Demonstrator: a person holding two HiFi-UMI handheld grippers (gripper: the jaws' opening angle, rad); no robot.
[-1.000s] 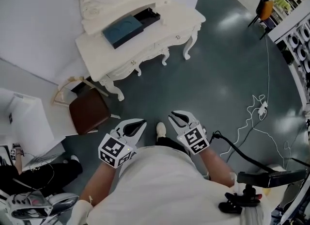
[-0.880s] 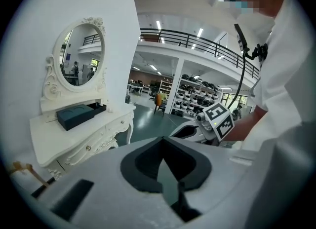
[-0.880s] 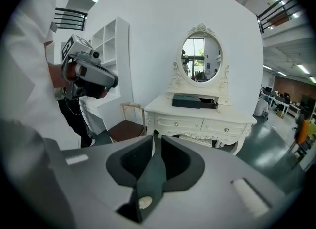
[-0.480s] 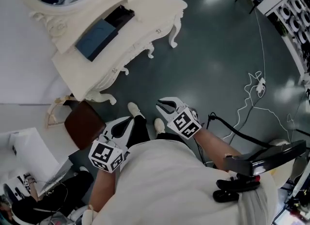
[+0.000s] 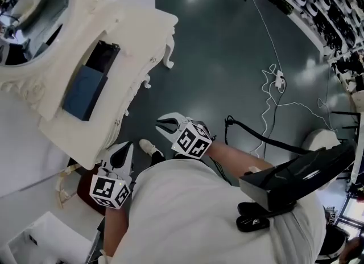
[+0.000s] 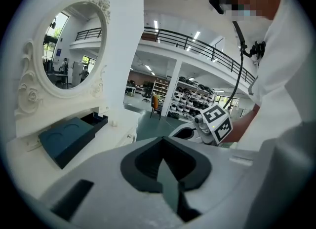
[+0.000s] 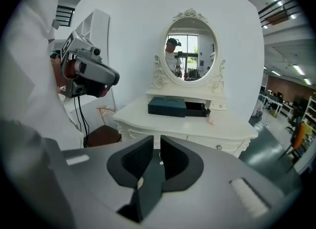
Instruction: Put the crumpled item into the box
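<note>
A dark blue box (image 7: 167, 106) lies on the white dressing table (image 7: 148, 122), with its black open tray (image 7: 196, 108) pulled out at its right. A small pale pink thing (image 7: 211, 119) stands just right of the tray; I cannot tell what it is. Both grippers hang in the air short of the table. My left gripper (image 6: 160, 141) is shut with nothing in it. My right gripper (image 7: 157, 144) has just been closing and still shows a narrow gap, with nothing between its jaws. From the head, the box (image 5: 84, 89) lies left of both the left gripper (image 5: 124, 148) and the right gripper (image 5: 162, 125).
An oval mirror (image 7: 190, 50) rises behind the box. A brown stool (image 7: 101, 135) stands at the table's left end. White and black cables (image 5: 273, 81) trail over the grey floor. Shelves (image 5: 318, 7) line the far right. A black device (image 5: 290, 177) hangs at the person's chest.
The person has walked and turned toward the dressing table, which has swung to the head view's left and come closer. Both grippers travelled along with the person.
</note>
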